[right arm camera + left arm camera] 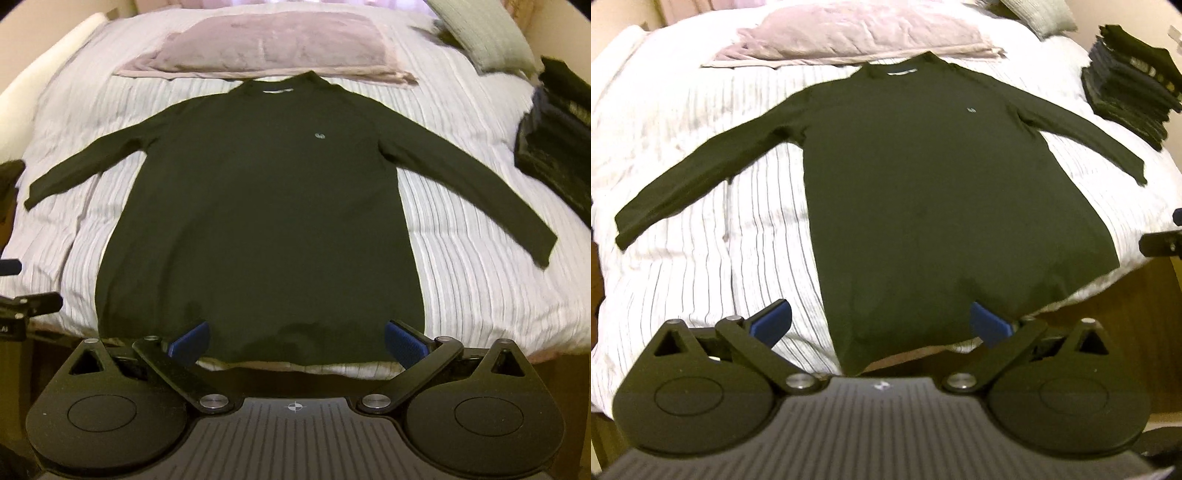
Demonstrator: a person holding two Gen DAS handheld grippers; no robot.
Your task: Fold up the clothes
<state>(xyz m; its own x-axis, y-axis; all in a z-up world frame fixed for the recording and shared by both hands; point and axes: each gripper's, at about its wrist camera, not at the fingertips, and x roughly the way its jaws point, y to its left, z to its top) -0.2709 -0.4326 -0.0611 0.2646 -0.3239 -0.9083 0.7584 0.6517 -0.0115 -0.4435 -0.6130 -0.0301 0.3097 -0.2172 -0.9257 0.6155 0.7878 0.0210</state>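
Lying flat on bed (480, 266), one black shirt (258, 221), two claws, left claw (881, 325), right claw (295, 343), spread wide

My left claw (881, 323) is spread wide, blue pads (774, 320) far apart with nothing between them. My right claw (297, 341) is just as wide, its pads (400, 341) gripping nothing, both claws levelled forward, side by side

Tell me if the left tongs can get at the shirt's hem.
Probably yes. The left tongs are open right at the hem of the shirt, with nothing between them.
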